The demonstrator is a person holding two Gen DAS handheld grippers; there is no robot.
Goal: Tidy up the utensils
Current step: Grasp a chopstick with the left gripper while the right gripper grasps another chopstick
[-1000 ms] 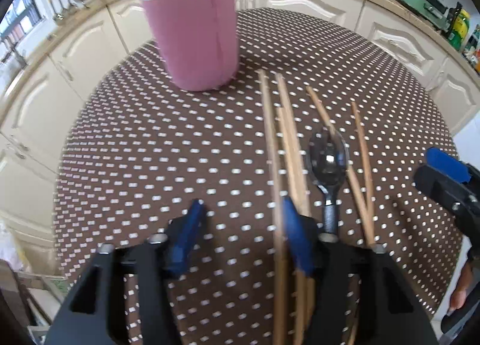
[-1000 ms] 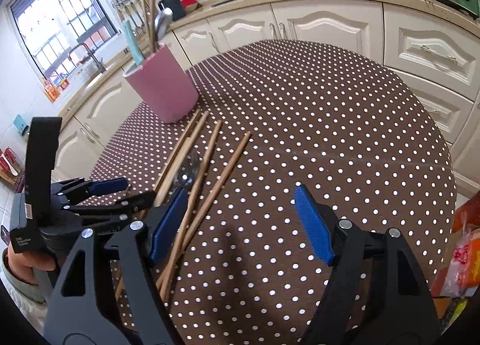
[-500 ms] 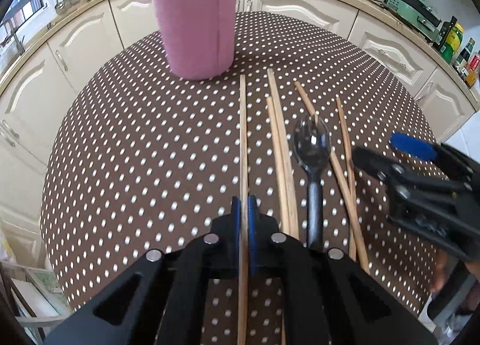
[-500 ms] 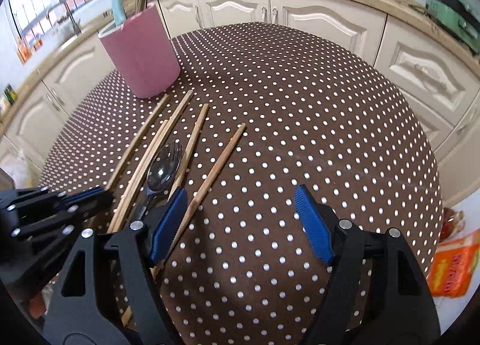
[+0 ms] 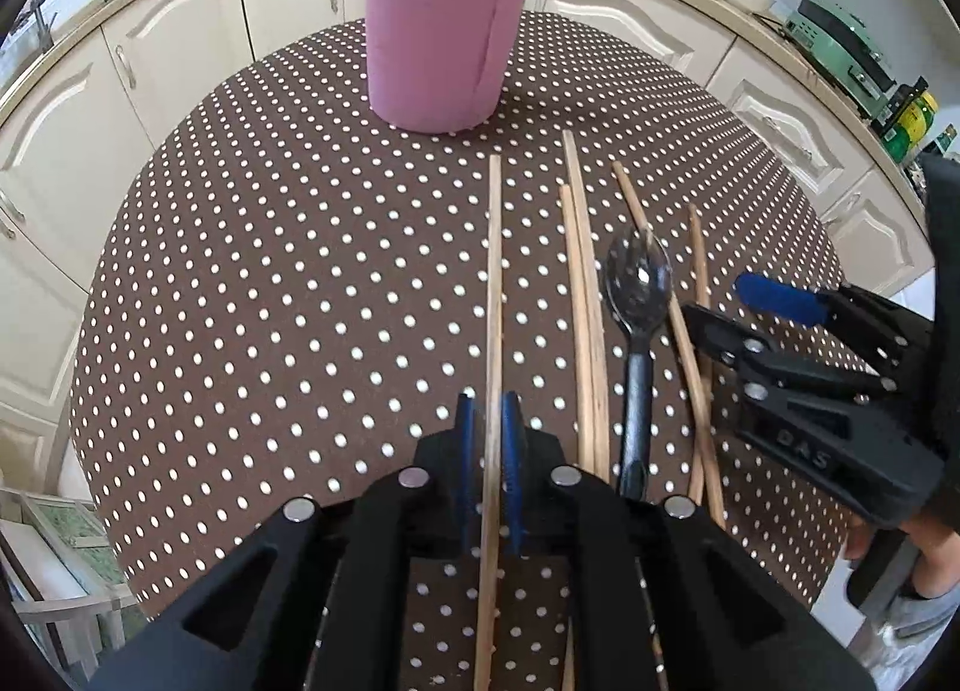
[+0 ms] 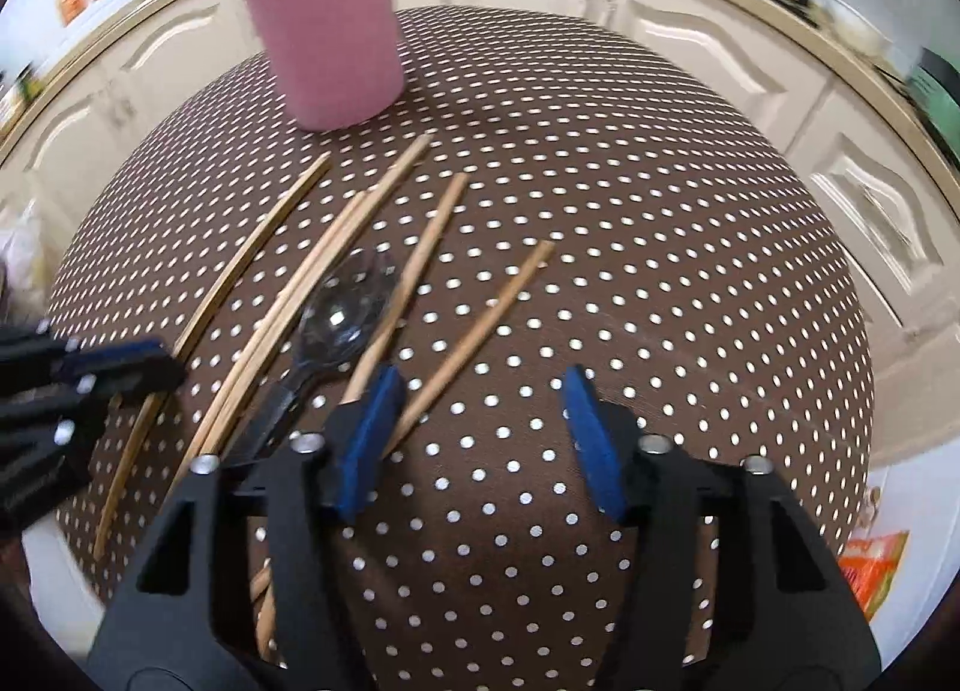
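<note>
Left hand-held gripper (image 5: pixel 487 451) is clenching one wooden chopstick (image 5: pixel 494 295) between its blue pads, though its jaws are easing open slightly; the stick is lying along the bench (image 5: pixel 270 283), pointing at the pink holder (image 5: pixel 438 30) near the far edge. Right hand-held gripper (image 6: pixel 480 439) is closing, nothing between its jaws; a loose chopstick (image 6: pixel 480 331) is running under its left pad. Spoon (image 5: pixel 637 295) and the other chopsticks (image 5: pixel 585 301) are lying between both tools.
</note>
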